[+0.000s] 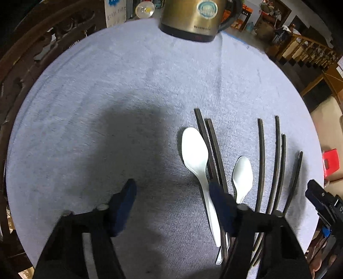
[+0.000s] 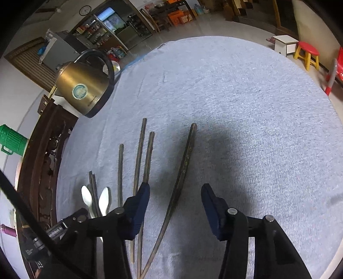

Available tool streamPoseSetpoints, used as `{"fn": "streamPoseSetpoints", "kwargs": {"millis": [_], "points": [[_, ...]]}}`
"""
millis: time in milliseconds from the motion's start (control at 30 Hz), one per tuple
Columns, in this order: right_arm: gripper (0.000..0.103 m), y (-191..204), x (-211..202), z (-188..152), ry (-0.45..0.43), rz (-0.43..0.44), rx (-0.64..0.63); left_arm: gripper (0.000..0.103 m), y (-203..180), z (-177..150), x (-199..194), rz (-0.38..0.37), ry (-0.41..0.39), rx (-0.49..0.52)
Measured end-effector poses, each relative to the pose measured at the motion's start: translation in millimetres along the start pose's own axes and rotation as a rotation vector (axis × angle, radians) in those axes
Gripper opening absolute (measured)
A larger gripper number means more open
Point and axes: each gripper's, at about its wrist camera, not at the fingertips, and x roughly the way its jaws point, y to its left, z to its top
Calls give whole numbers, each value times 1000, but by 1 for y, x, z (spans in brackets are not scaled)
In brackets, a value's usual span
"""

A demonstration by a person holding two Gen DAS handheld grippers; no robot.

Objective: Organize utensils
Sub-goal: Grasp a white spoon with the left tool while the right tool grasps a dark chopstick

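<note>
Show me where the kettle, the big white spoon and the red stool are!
kettle (image 1: 190, 19), left wrist view, on its brass-coloured body.
big white spoon (image 1: 194, 148), left wrist view, on its bowl.
red stool (image 2: 308, 49), right wrist view, on its round seat.

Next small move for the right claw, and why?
Probably lower and close on the lone chopstick: the right claw is open, the stick lies between its fingers with neither pad touching, apart from the other chopsticks. Left claw holds nothing.
</note>
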Motion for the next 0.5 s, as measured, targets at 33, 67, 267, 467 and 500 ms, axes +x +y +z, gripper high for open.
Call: {"fn": "streamPoseSetpoints", "kwargs": {"millis": [33,67,267,467,500], "points": [[52,-2,2,2,4,-8,4,62,-1,0,2,-13,1,3],[50,-3,4,5,10,-11,8,61,-3,0,4,-13,-4,6],[46,-2,24,12,45,-63,22,46,0,4,7,4,-8,28],[40,15,37,13,40,-156,-43,34,14,16,3,-16,7,19],[38,19,39,13,41,-175,-61,34,15,20,6,-11,8,22]]}}
